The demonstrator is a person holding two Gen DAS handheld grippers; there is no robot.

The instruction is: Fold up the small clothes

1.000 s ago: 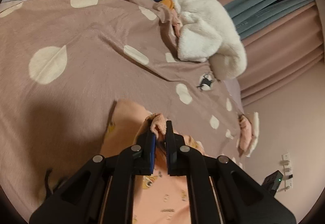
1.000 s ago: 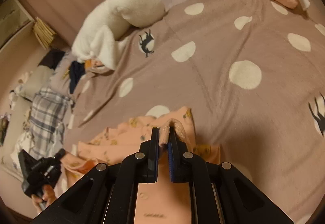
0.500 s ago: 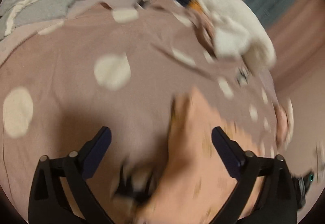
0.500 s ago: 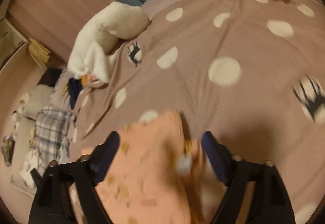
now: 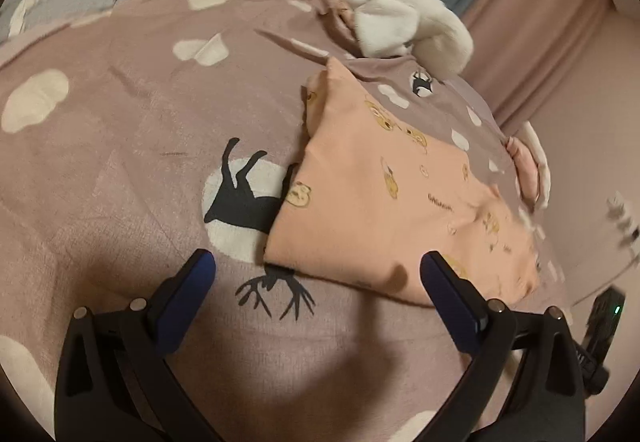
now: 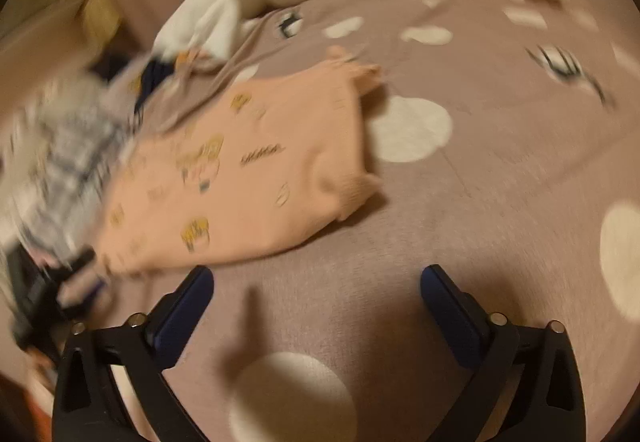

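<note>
My left gripper [image 5: 316, 268] spread wide, nothing between its jaws, right gripper [image 6: 316, 280] just opened wide, empty, peach garment [image 5: 384, 201] lying loose on the bed [image 5: 120, 145]

The left gripper [image 5: 318, 268] and the right gripper [image 6: 316, 284], each clamped a second ago on a raised fold of the peach printed garment [image 5: 384, 193], are now standing wide apart with nothing between the jaws; the right jaws have just been opening. The garment is now lying flat and folded on the dotted bedspread [image 5: 120, 145], ahead of both grippers.
</note>
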